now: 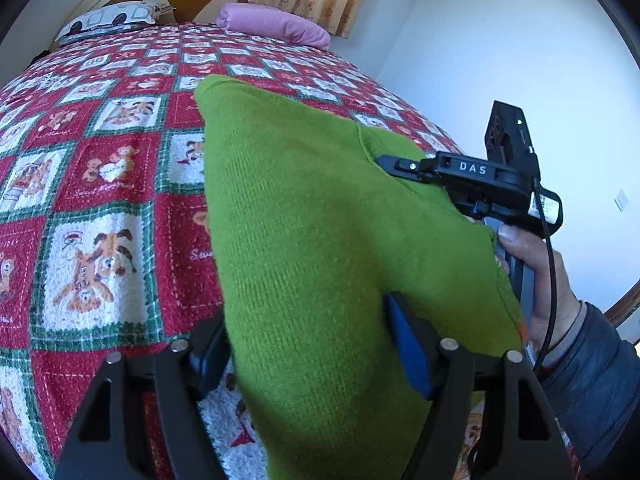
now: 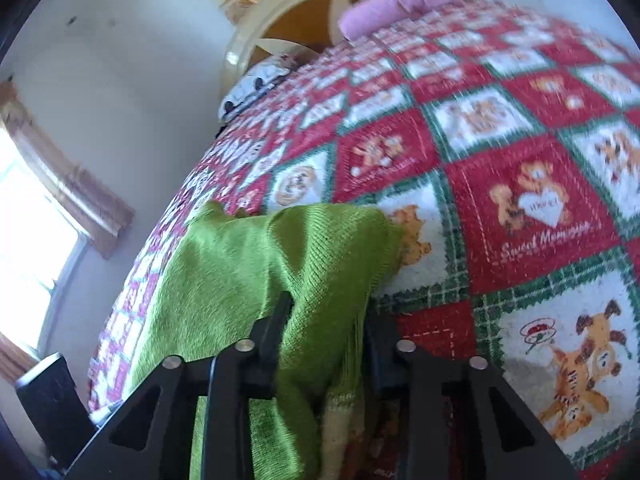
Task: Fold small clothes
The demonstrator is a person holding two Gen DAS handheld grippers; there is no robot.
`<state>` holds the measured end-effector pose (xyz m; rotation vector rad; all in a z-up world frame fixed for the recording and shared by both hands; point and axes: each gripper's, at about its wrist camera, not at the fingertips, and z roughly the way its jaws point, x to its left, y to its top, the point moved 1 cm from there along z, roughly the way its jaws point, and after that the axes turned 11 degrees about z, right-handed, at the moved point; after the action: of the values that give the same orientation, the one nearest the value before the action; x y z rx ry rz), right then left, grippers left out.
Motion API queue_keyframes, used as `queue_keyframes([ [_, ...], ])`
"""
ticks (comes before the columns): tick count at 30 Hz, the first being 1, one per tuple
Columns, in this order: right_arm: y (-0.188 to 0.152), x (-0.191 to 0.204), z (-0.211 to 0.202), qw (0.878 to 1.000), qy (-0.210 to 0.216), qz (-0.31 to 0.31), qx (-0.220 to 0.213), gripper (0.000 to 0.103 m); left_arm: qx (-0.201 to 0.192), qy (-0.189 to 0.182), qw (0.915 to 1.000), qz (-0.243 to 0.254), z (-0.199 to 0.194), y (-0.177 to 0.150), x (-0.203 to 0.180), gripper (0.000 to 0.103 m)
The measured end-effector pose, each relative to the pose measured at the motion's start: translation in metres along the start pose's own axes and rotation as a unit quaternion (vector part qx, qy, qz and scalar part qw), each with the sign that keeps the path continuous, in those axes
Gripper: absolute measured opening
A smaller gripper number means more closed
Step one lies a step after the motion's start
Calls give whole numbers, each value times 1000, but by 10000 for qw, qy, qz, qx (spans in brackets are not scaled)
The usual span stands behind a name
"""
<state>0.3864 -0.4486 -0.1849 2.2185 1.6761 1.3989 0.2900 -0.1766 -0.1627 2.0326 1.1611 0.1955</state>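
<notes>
A small green knit garment (image 1: pixel 304 216) hangs lifted over the bed, stretched between both grippers. My left gripper (image 1: pixel 308 356) is shut on its near edge; the cloth covers the fingertips. My right gripper (image 1: pixel 390 162) shows at the right of the left wrist view, held by a hand, pinching the garment's far right edge. In the right wrist view the right gripper (image 2: pixel 326 320) is shut on the green garment (image 2: pixel 248 264), which drapes left toward the bed's edge.
The bed is covered by a red, white and green patchwork blanket (image 1: pixel 100 184) with bear pictures. A pink pillow (image 1: pixel 276 24) and a patterned pillow (image 1: pixel 112 16) lie by the headboard. A white wall (image 1: pixel 520 60) stands at the right. A window (image 2: pixel 24 216) is at the left.
</notes>
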Motion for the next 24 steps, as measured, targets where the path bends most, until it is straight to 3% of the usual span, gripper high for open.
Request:
queue_keyframes([
  [4, 3, -7, 3, 9997, 68, 210, 106, 31, 5, 40, 10000, 31, -2, 1, -3, 63],
  [8, 1, 13, -2, 9995, -296, -60, -3, 25, 181, 227, 9994, 212, -8, 12, -11, 47],
  [10, 1, 19, -8, 9999, -153, -4, -71, 23, 226, 325, 9986, 351, -11, 16, -14, 44],
  [24, -6, 51, -33, 9991, -314, -41, -294, 23, 248, 456, 9972, 545, -32, 21, -16, 39],
])
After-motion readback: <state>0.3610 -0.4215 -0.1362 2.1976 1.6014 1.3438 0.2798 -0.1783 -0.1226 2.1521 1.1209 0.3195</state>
